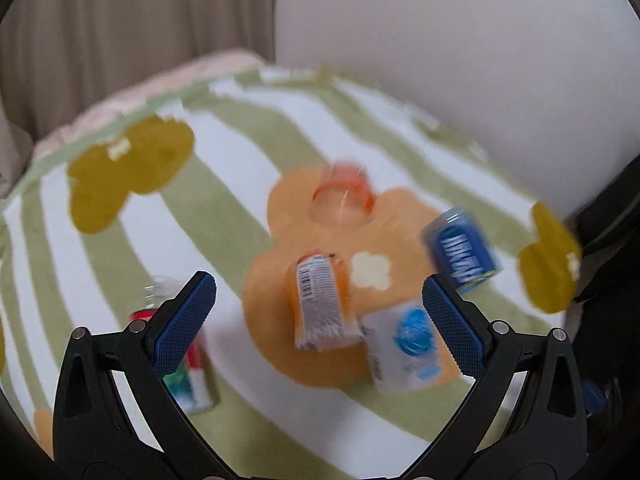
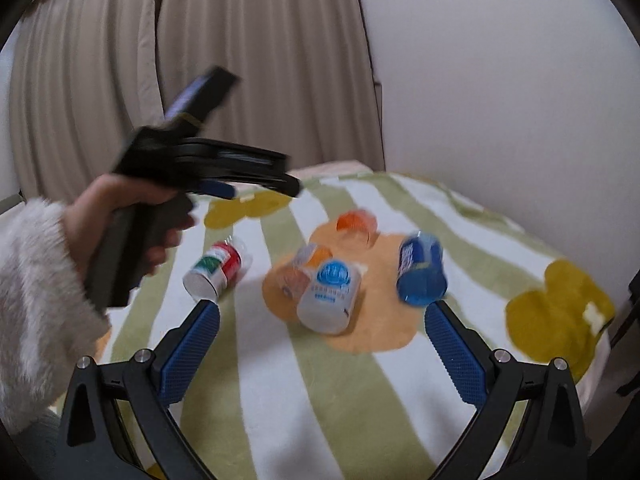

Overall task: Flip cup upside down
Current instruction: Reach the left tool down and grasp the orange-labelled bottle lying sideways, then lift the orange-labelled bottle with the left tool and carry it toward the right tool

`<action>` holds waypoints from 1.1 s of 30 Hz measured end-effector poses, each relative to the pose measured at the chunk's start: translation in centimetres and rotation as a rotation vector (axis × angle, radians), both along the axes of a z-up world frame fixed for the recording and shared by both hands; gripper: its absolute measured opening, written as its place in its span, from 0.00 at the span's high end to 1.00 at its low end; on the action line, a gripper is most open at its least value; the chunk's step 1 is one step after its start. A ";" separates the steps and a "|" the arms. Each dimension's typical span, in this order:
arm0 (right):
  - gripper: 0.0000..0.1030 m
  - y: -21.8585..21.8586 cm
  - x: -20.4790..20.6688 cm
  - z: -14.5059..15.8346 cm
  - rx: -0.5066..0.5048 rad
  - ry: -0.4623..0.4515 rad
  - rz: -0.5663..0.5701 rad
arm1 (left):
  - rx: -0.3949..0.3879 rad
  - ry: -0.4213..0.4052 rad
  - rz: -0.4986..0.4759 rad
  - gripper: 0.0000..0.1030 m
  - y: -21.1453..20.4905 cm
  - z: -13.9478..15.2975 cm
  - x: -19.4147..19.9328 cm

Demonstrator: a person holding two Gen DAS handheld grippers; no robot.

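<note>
A translucent orange cup (image 1: pixel 343 196) (image 2: pixel 356 222) rests on the orange patch of a green-and-white striped blanket (image 1: pixel 120 264) (image 2: pixel 320 380). Blur hides whether it stands or lies tilted. My left gripper (image 1: pixel 318 280) is open and hovers short of the cup, above the bottles, with nothing between its blue pads (image 1: pixel 188 320). From the right wrist view the left gripper (image 2: pixel 290 184) is seen side-on in the air, held by a hand (image 2: pixel 132 220) in a fluffy white sleeve. My right gripper (image 2: pixel 320 308) is open and empty, nearer than the cup.
Lying around the cup are a blue bottle (image 1: pixel 460 250) (image 2: pixel 422 274), a white bottle with a blue label (image 1: pixel 404 344) (image 2: pixel 330 298), an orange bottle (image 1: pixel 320 304) (image 2: pixel 304 266) and a red-green-white bottle (image 1: pixel 188 364) (image 2: pixel 218 270). Behind are a curtain (image 2: pixel 240 80) and a white wall (image 2: pixel 500 80).
</note>
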State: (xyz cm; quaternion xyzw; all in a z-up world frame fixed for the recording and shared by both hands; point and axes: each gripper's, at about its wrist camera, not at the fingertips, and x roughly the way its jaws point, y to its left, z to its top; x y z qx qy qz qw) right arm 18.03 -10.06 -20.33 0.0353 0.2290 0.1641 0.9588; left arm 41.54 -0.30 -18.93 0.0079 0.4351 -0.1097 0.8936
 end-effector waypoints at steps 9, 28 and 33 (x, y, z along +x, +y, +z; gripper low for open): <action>0.00 0.9 1.5 -3.5 0.016 0.075 0.005 | 0.008 0.232 0.009 0.09 -0.7 -7.7 6.9; 0.00 1.6 1.8 -3.4 0.031 0.072 0.046 | -0.088 0.336 -0.002 0.43 1.5 -6.8 5.7; 0.00 1.7 0.6 -2.0 0.038 0.057 0.060 | -0.106 0.301 -0.017 0.43 1.7 -3.8 1.0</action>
